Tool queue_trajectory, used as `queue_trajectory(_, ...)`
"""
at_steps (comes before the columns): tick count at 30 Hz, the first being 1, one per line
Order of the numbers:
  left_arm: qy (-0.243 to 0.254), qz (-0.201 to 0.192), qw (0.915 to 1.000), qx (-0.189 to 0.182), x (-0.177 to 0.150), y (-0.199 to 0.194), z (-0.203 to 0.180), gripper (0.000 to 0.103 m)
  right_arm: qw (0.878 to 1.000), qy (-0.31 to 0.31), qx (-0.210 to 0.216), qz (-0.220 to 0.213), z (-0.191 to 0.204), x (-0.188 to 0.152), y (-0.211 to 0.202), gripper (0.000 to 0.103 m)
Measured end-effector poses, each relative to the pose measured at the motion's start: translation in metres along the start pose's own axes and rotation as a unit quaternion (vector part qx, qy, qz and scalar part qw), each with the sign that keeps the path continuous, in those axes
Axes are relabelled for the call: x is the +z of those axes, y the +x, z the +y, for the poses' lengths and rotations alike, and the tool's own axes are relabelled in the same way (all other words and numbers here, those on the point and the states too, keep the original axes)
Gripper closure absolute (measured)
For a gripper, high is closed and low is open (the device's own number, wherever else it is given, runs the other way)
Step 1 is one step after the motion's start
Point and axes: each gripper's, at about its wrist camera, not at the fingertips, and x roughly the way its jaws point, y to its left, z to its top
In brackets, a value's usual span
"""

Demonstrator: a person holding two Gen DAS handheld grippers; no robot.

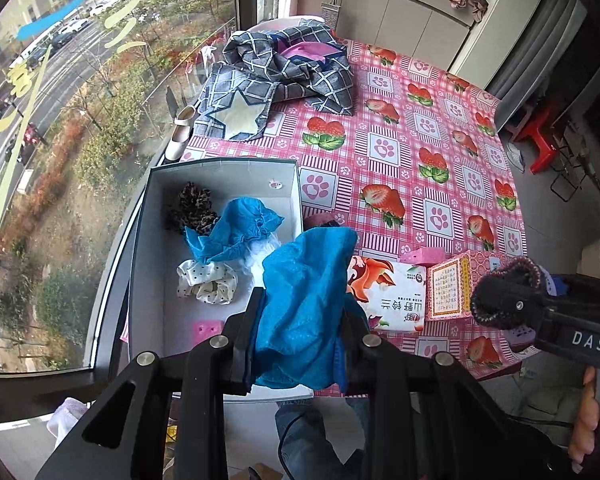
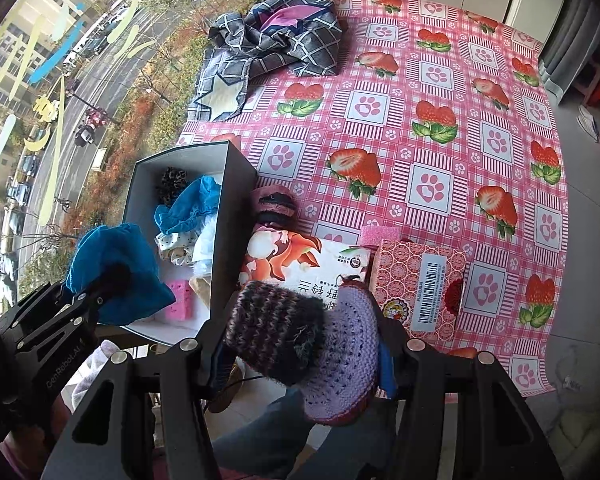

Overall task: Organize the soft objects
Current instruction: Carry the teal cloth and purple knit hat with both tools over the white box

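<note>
My left gripper (image 1: 304, 308) is shut on a blue cloth (image 1: 304, 280), which hangs over the near right corner of an open box (image 1: 220, 165) with a white inside. My right gripper (image 2: 300, 332) is shut on a knitted piece (image 2: 284, 328) of dark striped and lilac yarn, held over the table's near edge, right of the box (image 2: 236, 200). The box holds a leopard scrunchie (image 1: 192, 208), a second blue cloth (image 1: 240, 228), a polka-dot scrunchie (image 1: 208, 286) and a pink sponge (image 1: 208, 330). Another knitted piece (image 2: 274, 202) lies against the box's right wall.
A tissue pack (image 1: 388, 292), a patterned carton (image 1: 452, 288) and a pink sponge (image 1: 420, 256) lie on the strawberry tablecloth (image 1: 400, 120) near its front edge. Checked grey fabric (image 1: 284, 68) is heaped at the far left. A window runs along the left; a red stool (image 1: 540, 136) stands far right.
</note>
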Motion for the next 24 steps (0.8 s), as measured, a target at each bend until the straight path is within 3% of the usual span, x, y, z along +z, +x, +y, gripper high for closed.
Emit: queue_trajectory(24, -0.082, 0.013, 0.9963, 0.022, -0.01, 0.006, 0.071, 0.072, 0.995, -0.096, 0.007, 0.034, 0.081, 0.021, 0.033, 0.046)
